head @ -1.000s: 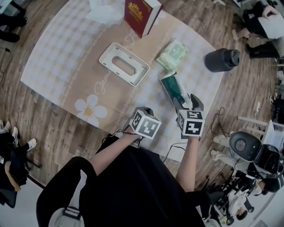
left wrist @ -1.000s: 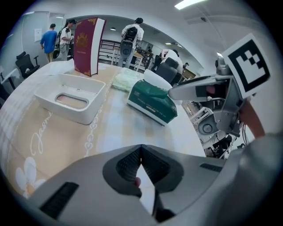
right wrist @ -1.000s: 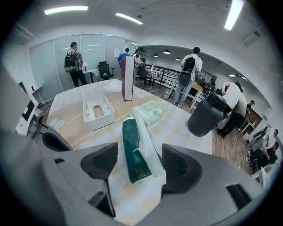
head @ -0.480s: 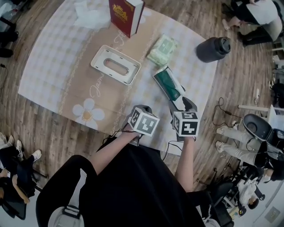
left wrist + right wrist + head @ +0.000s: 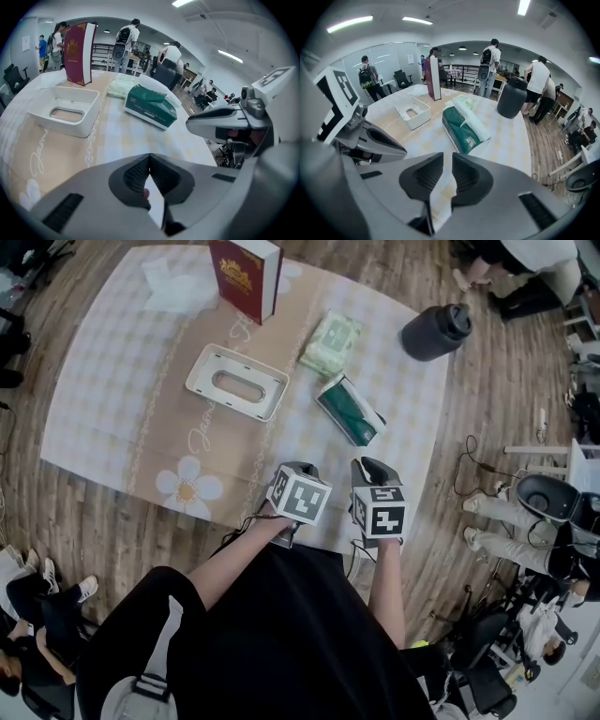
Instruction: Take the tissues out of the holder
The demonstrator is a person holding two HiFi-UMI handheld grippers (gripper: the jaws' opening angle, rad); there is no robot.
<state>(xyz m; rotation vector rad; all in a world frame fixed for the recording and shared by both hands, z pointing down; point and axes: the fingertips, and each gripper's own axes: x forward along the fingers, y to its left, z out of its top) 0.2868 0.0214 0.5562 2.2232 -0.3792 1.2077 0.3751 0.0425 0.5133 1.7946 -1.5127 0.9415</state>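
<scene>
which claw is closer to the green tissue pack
Right. The right claw sits just short of the green tissue pack, not touching it; its jaws have just been closing with nothing between them. The left claw is beside it, farther from the pack.

The tissue pack (image 5: 350,409) is dark green with white edges. The holder (image 5: 236,381) is plain white. The book (image 5: 244,276) is dark red with a gold emblem. The worktop cloth (image 5: 103,390) shows pale checks, a beige band and a white flower (image 5: 189,487). The jug (image 5: 434,332) is dark grey.
</scene>
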